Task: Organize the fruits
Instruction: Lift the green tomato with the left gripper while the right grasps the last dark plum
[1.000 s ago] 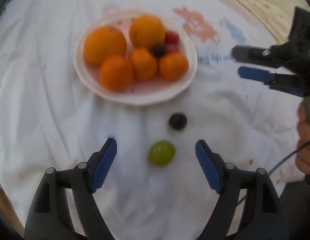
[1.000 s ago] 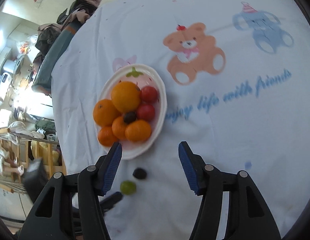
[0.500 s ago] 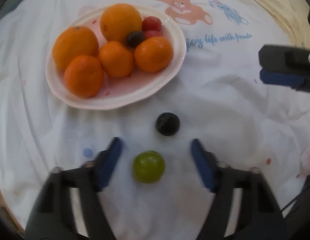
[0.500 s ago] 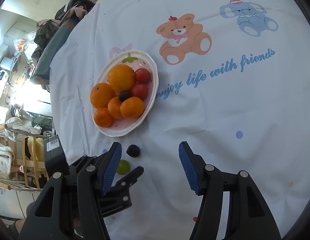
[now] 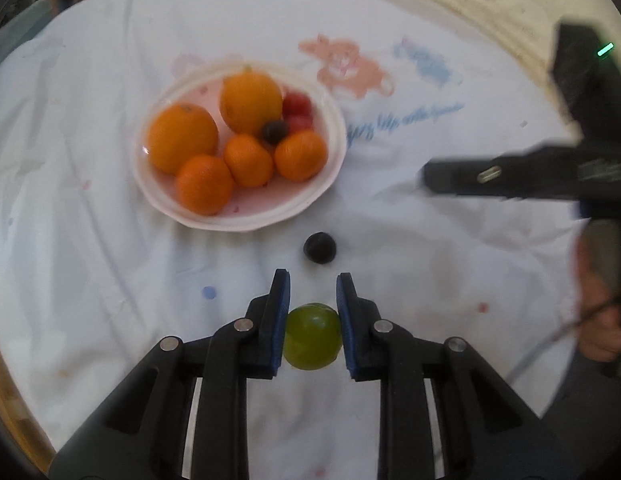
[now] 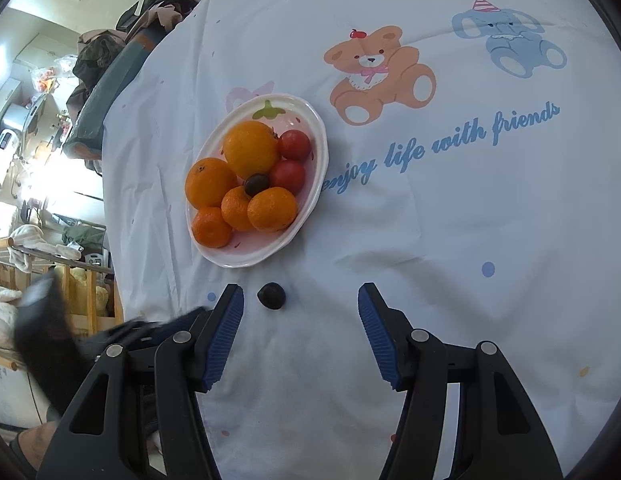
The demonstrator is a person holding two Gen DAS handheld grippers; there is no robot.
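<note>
A green grape (image 5: 311, 336) is clamped between the blue pads of the left gripper (image 5: 313, 286), well back from the fingertips. A dark grape (image 5: 319, 247) lies loose on the white printed cloth (image 5: 70, 240), just ahead of those fingertips and between them and the plate (image 5: 330, 184); nothing else is seen on the cloth between the gripper and the plate. The right gripper (image 6: 301, 302) is held above the cloth with its jaws apart and nothing between them; the dark grape (image 6: 271, 296) is seen just inside its left finger. In the left wrist view the right gripper reaches in from the right edge, beside a hand (image 5: 598, 320) on its handle.

On the plate are counted two large oranges (image 6: 250, 149), three small oranges (image 6: 272, 209), two tomatoes (image 6: 294, 145) and one dark grape (image 6: 256, 184). A bear (image 6: 380, 76) and an elephant (image 6: 510, 40) are printed on the cloth.
</note>
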